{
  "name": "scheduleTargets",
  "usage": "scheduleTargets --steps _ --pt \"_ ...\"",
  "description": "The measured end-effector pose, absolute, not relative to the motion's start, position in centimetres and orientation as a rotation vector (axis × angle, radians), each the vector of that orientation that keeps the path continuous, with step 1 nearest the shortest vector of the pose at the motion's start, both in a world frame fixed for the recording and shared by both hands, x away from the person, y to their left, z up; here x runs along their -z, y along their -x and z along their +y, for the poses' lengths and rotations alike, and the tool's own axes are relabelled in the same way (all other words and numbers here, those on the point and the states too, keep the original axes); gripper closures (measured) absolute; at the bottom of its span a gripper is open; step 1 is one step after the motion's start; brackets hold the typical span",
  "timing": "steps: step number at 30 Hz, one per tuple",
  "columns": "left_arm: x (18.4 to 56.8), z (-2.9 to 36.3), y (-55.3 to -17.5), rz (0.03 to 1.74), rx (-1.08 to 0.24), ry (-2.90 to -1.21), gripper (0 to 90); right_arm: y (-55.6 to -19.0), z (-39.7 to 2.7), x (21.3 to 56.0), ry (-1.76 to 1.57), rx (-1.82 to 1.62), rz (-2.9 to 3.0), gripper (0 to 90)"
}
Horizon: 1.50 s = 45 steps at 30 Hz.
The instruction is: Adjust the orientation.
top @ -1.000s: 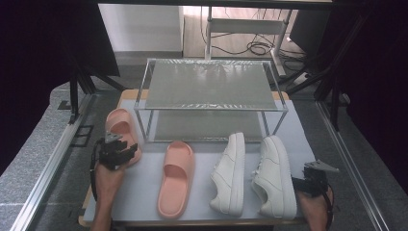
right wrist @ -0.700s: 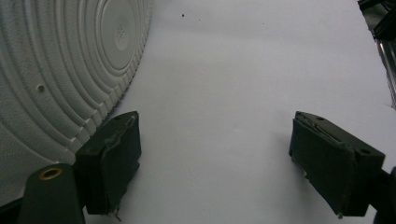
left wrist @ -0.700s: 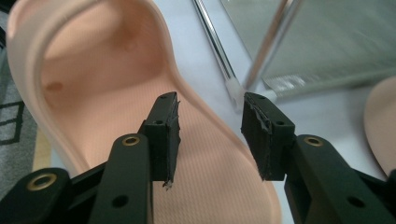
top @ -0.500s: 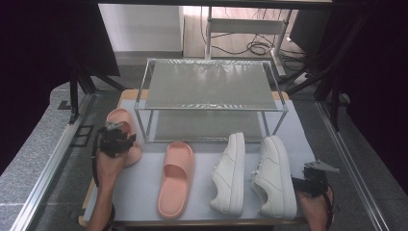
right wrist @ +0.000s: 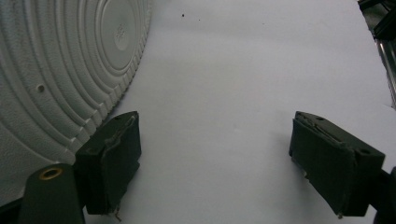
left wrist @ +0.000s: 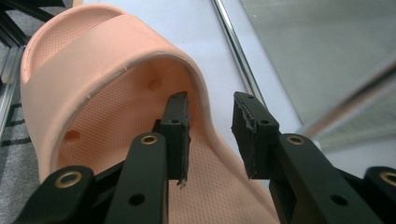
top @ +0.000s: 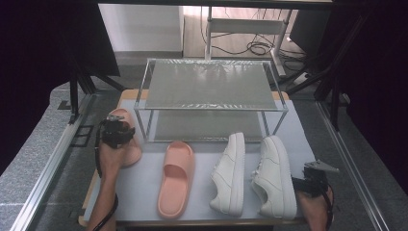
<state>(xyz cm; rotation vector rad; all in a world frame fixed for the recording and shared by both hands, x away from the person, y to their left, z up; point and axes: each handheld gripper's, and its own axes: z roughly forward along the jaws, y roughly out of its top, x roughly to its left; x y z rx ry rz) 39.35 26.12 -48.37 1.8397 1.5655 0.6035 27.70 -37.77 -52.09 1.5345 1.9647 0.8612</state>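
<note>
Nearest you, along the desk's (top: 144, 192) front edge, your right gripper (right wrist: 219, 158) rests with its jaws wide apart and nothing between them, just beside the ridged sole of the outer white sneaker (top: 276, 175). A second white sneaker (top: 230, 174) and a pink slide (top: 175, 178) lie on the pale mat to its left. Toward the left edge, your left gripper (left wrist: 211, 128) has just been closing; its jaws straddle the strap edge of the other pink slide (left wrist: 107, 79), not yet pressing. Behind stands a two-tier metal rack (top: 209, 86), then grey floor with cables.
</note>
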Motion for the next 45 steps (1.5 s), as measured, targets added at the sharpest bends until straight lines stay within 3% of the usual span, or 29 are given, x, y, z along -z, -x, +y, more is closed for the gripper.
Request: scheduleTargets --steps 25,35,45 --pt "47.7 27.3 -39.4 1.635 -0.607 -1.820 85.3 -27.7 -37.8 52.1 -1.535 -0.861 1.965 16.9" --pt "46.8 27.8 -38.1 1.606 -0.621 -1.843 86.0 -27.7 -37.8 52.1 -1.534 -0.861 1.964 17.0" --pt "45.9 28.9 -34.4 1.552 -0.634 -1.849 86.0 -27.7 -37.8 52.1 -1.534 -0.862 1.964 16.9"
